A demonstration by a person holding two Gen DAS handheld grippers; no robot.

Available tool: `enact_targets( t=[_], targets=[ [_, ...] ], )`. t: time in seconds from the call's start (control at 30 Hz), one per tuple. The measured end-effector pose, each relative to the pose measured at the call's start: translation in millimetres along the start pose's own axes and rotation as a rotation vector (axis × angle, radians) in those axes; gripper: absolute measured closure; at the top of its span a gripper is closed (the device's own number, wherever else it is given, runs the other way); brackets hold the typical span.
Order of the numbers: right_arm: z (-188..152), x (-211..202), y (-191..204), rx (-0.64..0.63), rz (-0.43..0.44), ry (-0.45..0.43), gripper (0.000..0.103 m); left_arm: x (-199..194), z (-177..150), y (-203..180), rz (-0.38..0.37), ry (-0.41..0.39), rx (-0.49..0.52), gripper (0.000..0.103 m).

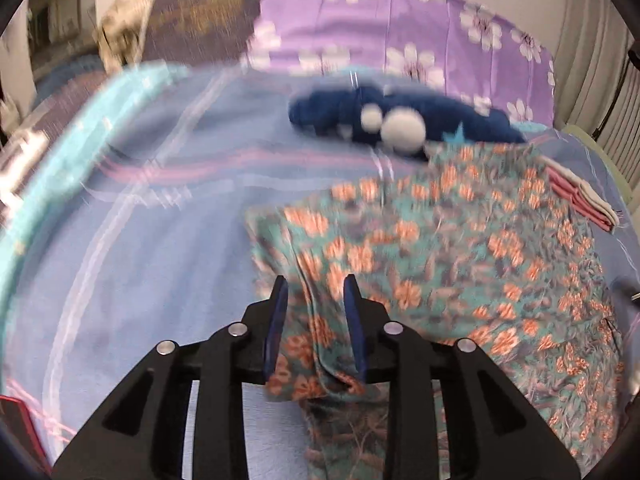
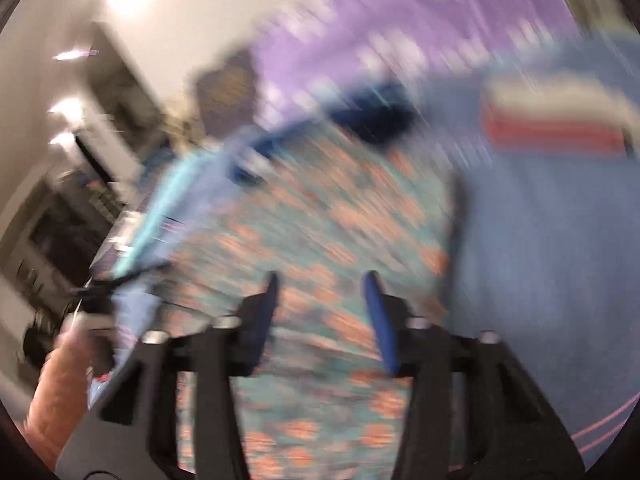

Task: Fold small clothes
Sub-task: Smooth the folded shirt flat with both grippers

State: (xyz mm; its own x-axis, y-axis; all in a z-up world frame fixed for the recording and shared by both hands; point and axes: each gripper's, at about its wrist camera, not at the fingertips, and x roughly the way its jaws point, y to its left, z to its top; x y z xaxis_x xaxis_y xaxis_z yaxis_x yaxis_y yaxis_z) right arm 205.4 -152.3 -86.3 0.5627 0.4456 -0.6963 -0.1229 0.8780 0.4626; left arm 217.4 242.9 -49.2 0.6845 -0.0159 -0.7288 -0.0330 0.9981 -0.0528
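Left tool: blue pads spread apart, pointing down at the bed. A fold of the floral cloth runs between the pads; neither pad visibly presses it, so the cloth lies loose there. Floral cloth (teal with orange flowers) is spread on the blue bedsheet, filling the right half of the left wrist view, its near corner bunched under the tool. Left of the cloth the bedsheet is bare up to a light turquoise border. Behind the cloth lies a dark blue garment with white round patches, touching the cloth's far edge. Behind that, a purple pillow with white flowers. At far right, a folded pink and white stack rests on the sheet just beside the cloth.

Right tool: view heavily motion-blurred. Pads stand apart above the floral cloth; nothing is seen pinched between them. A hand shows at the lower left edge. Folded pink and white stack appears at upper right, apart from the cloth.
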Motion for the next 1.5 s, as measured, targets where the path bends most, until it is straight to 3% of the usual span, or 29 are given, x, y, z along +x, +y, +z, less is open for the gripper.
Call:
enact_targets(
  t=[0.03, 0.07, 0.13, 0.23, 0.33, 0.37, 0.47, 0.6, 0.73, 0.83, 0.93, 1.07, 1.23, 1.5],
  targets=[
    [-3, 16, -12, 0.036, -0.021, 0.048, 0.090, -11, 3, -4, 0.007, -0.038, 0.009, 0.068],
    [-3, 16, -17, 0.038, -0.015, 0.020, 0.099, -19, 4, -7, -0.004, -0.062, 0.012, 0.068],
    [0, 14, -18, 0.056, -0.005, 0.025, 0.098, -30, 4, -23, -0.118, -0.083, 0.022, 0.066],
    [-2, 12, -17, 0.053, -0.016, 0.012, 0.098, -12, -10, -52, -0.219, 0.000, 0.087, 0.057],
    [-2, 11, -12, 0.037, -0.031, 0.005, 0.098, 28, -41, -78, -0.191, 0.121, 0.169, 0.048],
    [-2, 11, -10, 0.032, -0.036, 0.005, 0.098, 29, -52, -85, -0.156, 0.059, 0.201, 0.046],
    [-1, 12, -11, 0.014, -0.054, 0.011, 0.098, 25, -50, -88, -0.139, 0.057, 0.215, 0.044],
    [-5, 14, -6, -0.031, -0.086, -0.005, 0.098, 27, -49, -80, -0.177, 0.055, 0.182, 0.044],
    [-9, 2, -18, 0.026, -0.026, -0.017, 0.098, 5, -56, -70, -0.191, 0.035, 0.126, 0.044],
    [-26, -24, -29, 0.033, 0.023, -0.039, 0.098, -35, -79, -48, -0.198, -0.016, 0.110, 0.044],
    [-45, -44, -39, 0.029, 0.044, -0.021, 0.098, -55, -105, -22, -0.174, 0.015, 0.096, 0.044],
    [-74, -58, -41, 0.017, 0.085, 0.029, 0.094, -67, -141, 7, -0.251, 0.114, 0.039, 0.044],
    [-102, -79, -33, -0.020, 0.104, 0.035, 0.083, -90, -172, 15, -0.364, 0.131, 0.025, 0.043],
    [-149, -115, -45, 0.073, 0.201, 0.033, 0.083, -116, -212, 24, -0.466, 0.101, 0.009, 0.043]
  ],
)
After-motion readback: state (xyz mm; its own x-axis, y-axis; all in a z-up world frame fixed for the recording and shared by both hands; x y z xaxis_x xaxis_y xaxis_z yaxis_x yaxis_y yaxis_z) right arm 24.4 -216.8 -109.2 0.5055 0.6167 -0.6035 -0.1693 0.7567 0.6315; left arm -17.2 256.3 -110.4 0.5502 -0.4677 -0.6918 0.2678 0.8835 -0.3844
